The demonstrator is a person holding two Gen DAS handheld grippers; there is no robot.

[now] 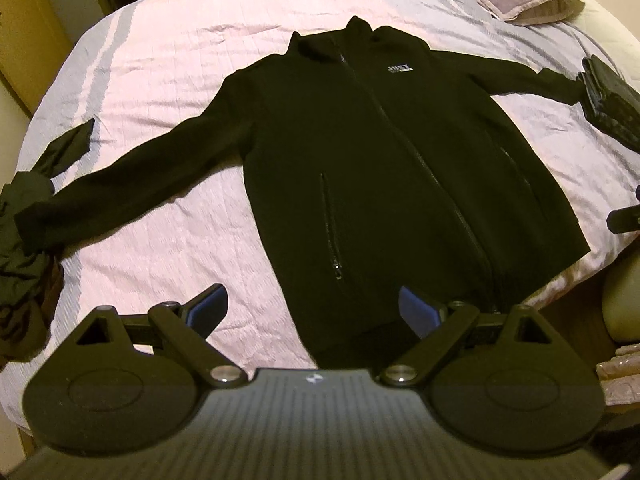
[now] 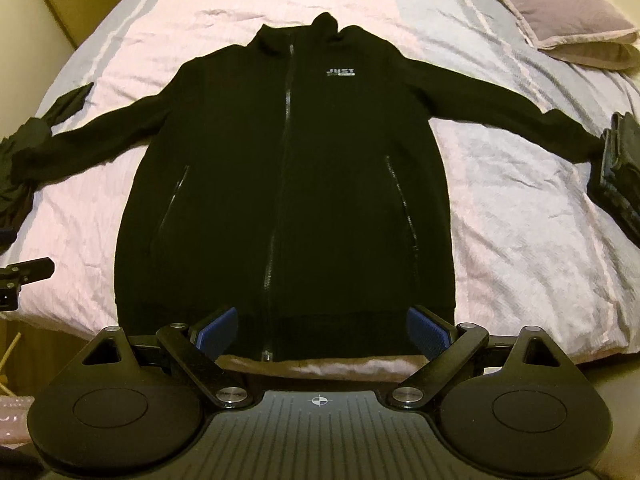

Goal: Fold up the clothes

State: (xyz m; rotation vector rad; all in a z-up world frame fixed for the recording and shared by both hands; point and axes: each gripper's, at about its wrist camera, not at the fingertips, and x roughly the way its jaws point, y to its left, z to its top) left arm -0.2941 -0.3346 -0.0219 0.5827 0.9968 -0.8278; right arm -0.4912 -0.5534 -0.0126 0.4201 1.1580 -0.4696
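A: A black jacket point(image 2: 280, 168) lies zipped and face up on the bed point(image 2: 500, 208), collar away from us, hem toward us at the near edge. Both sleeves run straight out to the sides.

B: And our grippers?

A: We hold both just short of the hem. The right gripper point(image 2: 318, 334) sits centred on it, blue pads point(image 2: 426, 330) spread wide with the zip's foot between them, and nothing is in its jaws. The left gripper point(image 1: 310, 310) hangs off the hem's left corner, jaws equally wide and empty.

B: So which way does the jacket run from us?

A: Its long axis goes straight ahead, hem to collar, and the sleeves cross that line. We judge that a first fold would bring a sleeve in over the body. The left sleeve point(image 1: 132, 176) falls to our left gripper and the right sleeve point(image 2: 520, 108) to our right, and each cuff lies well out from its gripper, a long reach sideways.

B: Anything crowding those cuffs?

A: Yes. The left cuff touches a crumpled dark garment point(image 1: 24, 248) heaped at the bed's left edge. The right cuff touches or nearly touches a dark folded stack point(image 2: 622, 172) at the right edge, and we cannot tell which. A lilac pillow point(image 2: 560, 4) lies far off beyond the right shoulder.

B: Any containers?

A: None that we see. Everything lies on the bedcover itself.
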